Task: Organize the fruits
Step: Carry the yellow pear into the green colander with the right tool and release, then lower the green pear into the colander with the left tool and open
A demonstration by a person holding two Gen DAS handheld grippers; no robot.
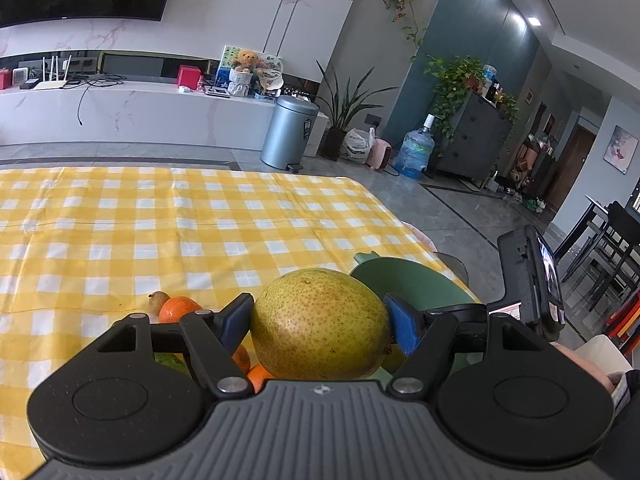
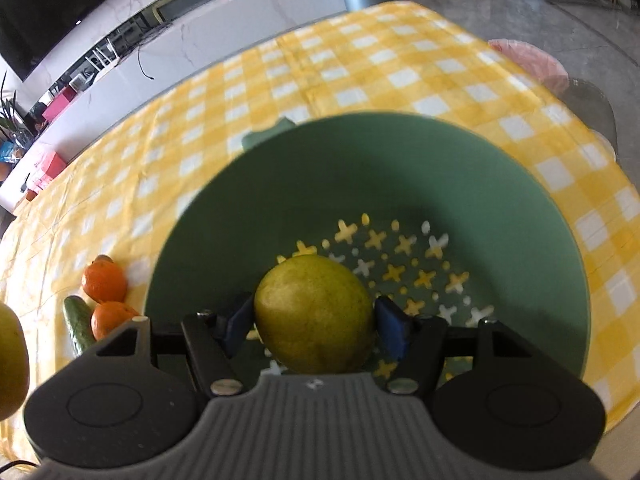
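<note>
In the left wrist view a large speckled yellow-green pear (image 1: 320,324) sits between blue pads (image 1: 404,326), and my left gripper (image 1: 318,318) is shut on it, held above the yellow checked tablecloth (image 1: 160,220). The green strainer bowl (image 1: 420,286) shows just behind it. In the right wrist view my right gripper (image 2: 316,320) is shut on a second pear (image 2: 314,312), held inside the green strainer bowl (image 2: 400,160), above its cross-shaped holes. The left gripper's pear (image 2: 10,360) shows at that view's left edge.
Two oranges (image 2: 104,280) (image 2: 112,318) and a cucumber (image 2: 78,324) lie on the cloth left of the bowl. A small brown fruit (image 1: 158,300) lies beside an orange (image 1: 178,308). The table's right edge (image 1: 400,216) drops to the floor; a pink stool (image 2: 532,64) stands beyond it.
</note>
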